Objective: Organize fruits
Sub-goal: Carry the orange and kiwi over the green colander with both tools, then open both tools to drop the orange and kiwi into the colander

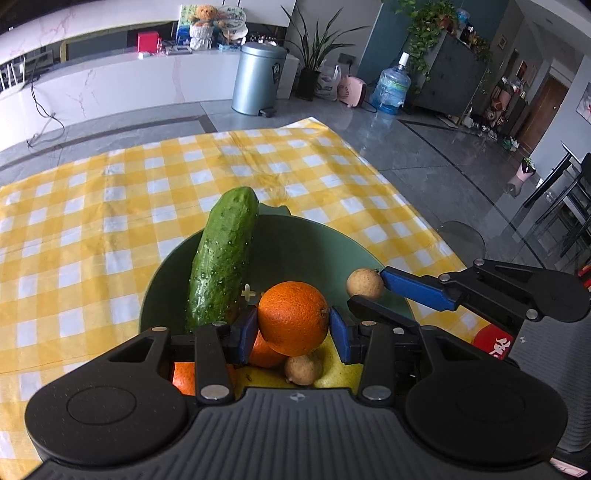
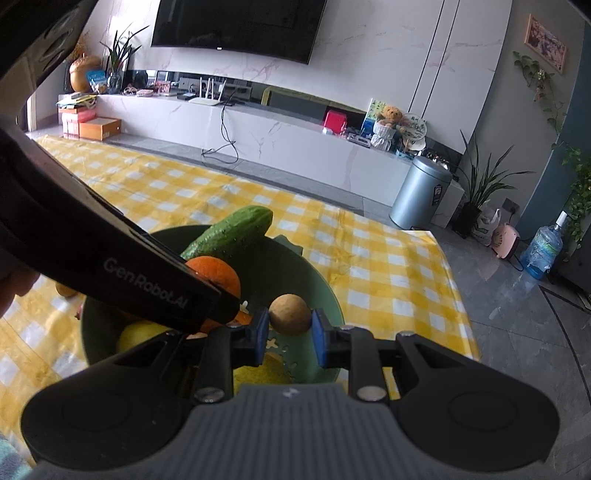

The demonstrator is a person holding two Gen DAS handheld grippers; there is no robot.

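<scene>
Fruits are lying in a round green bowl [image 1: 295, 236] on the yellow-and-white checked tablecloth [image 1: 92, 206]. Left gripper [image 1: 293, 326] jaws are clamping a round orange [image 1: 291, 317]; right gripper [image 2: 290, 330] jaws are clamping a small brown longan [image 2: 290, 314]. Grey floor tiles [image 1: 424, 140] are reflecting daylight.

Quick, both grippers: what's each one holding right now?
Left gripper: shut on the orange, over the green bowl.
Right gripper: shut on the small brown fruit, over the same bowl.

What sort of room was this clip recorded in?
Most likely a home living room: a wall-mounted television above a long white marble-look media counter, with potted plants and a water jug on the tiled floor.
</scene>
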